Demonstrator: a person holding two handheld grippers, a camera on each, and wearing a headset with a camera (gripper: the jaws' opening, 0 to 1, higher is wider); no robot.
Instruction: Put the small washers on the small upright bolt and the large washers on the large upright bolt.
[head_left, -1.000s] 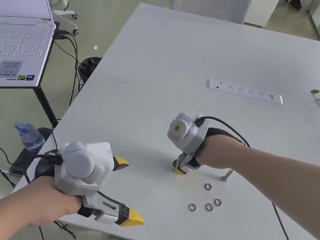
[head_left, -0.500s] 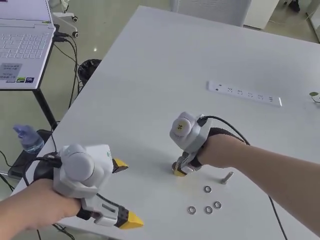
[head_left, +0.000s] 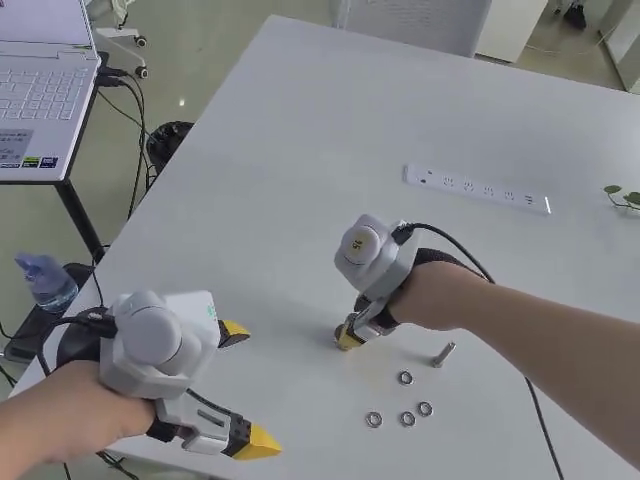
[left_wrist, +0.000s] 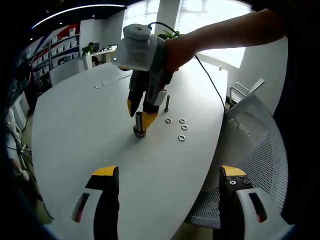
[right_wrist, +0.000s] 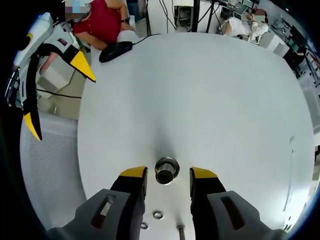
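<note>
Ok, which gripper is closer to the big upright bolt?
Right. The right gripper has its open jaws either side of the big bolt; the left gripper hangs well off to the side, near the edge of the table.

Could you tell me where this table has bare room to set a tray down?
The widest bare stretch of table runs from the power strip to the far and left edges. A smaller one lies between the left gripper and the right gripper. It is crowded by the right gripper: large bolt, small bolt, four washers.
</note>
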